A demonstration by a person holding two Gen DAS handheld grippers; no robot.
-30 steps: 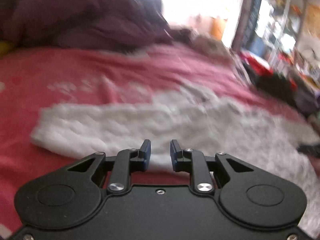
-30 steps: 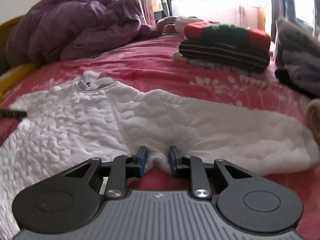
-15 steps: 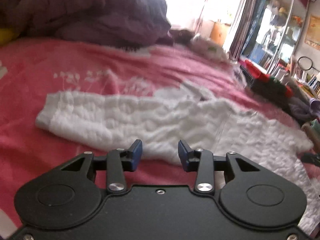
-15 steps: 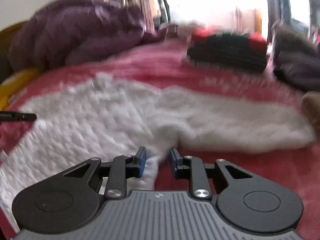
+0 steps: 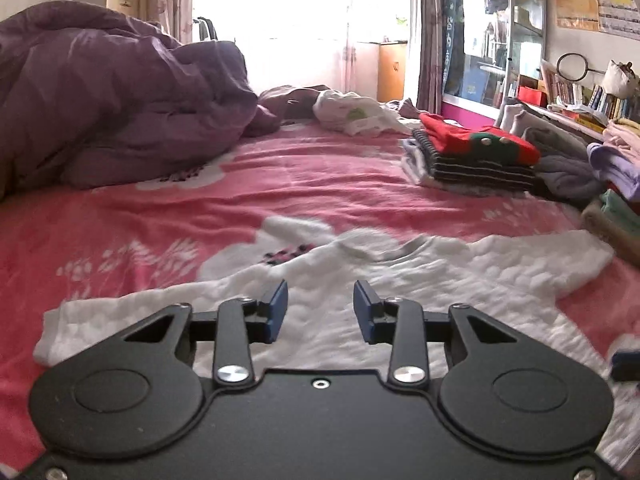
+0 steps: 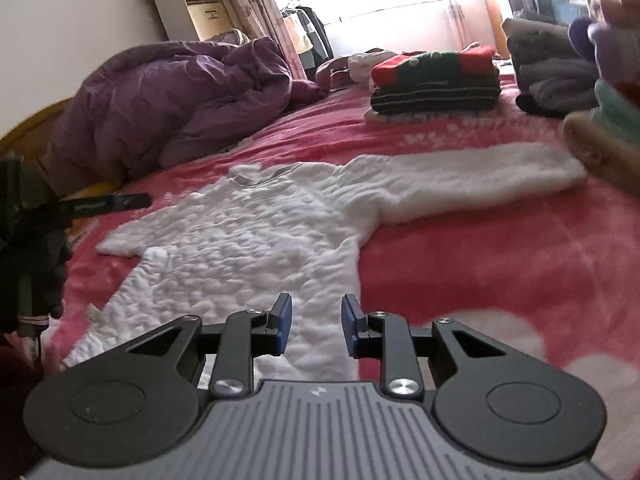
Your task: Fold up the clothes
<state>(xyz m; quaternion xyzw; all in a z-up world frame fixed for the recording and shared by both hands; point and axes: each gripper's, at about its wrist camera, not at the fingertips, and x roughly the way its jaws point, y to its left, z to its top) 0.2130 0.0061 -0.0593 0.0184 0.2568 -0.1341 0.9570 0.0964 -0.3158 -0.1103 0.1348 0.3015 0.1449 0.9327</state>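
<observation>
The white sweater lies flat across the centre of both frames on the pink blanket, its sleeves running from left to right. The left gripper and right gripper, both wide and empty, hover over its lower body.

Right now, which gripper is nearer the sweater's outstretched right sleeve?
Right. The right gripper hovers over the hem below that sleeve; the left gripper hovers by the opposite sleeve.
</observation>
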